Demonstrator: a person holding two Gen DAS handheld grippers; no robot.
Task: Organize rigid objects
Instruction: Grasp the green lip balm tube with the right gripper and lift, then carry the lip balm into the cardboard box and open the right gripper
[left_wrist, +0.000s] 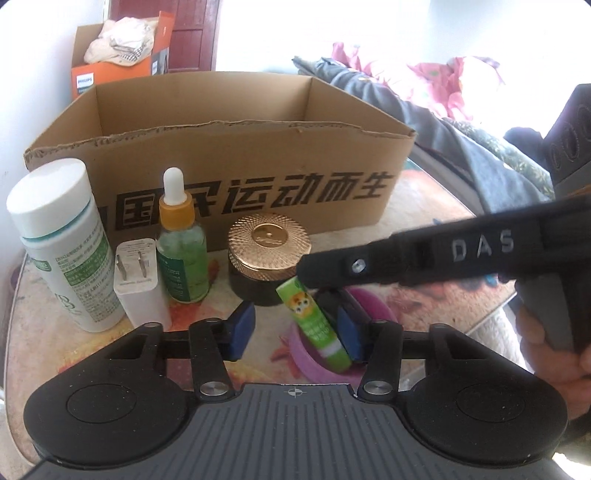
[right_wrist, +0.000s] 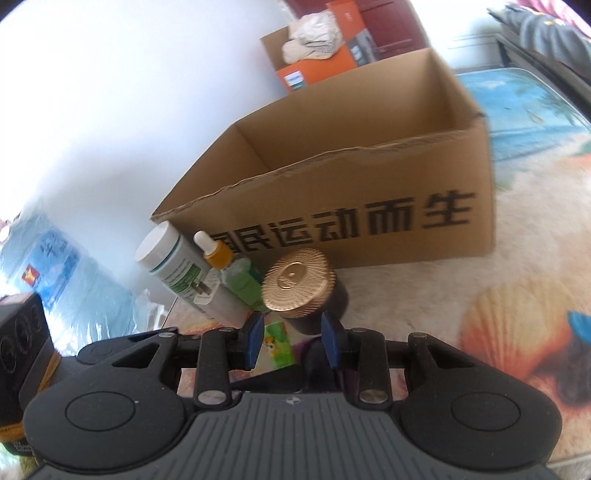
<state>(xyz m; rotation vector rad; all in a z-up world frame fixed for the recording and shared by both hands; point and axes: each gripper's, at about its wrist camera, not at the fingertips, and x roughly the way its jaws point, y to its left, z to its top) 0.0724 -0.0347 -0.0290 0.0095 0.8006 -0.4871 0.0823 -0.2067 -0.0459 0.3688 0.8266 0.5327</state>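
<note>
At nine o'clock on the table stood a tall white plastic bottle (left_wrist: 62, 243), a white plug adapter (left_wrist: 138, 280), a green glass dropper bottle (left_wrist: 181, 254) and a dark jar with a ribbed gold lid (left_wrist: 269, 251). We judged the jar heavy, slick, best gripped around its body. Both our left gripper (left_wrist: 295, 332) and right gripper (right_wrist: 291, 341) had fingers apart. At twelve o'clock the brown cardboard box (left_wrist: 236, 177) looked empty.
</note>
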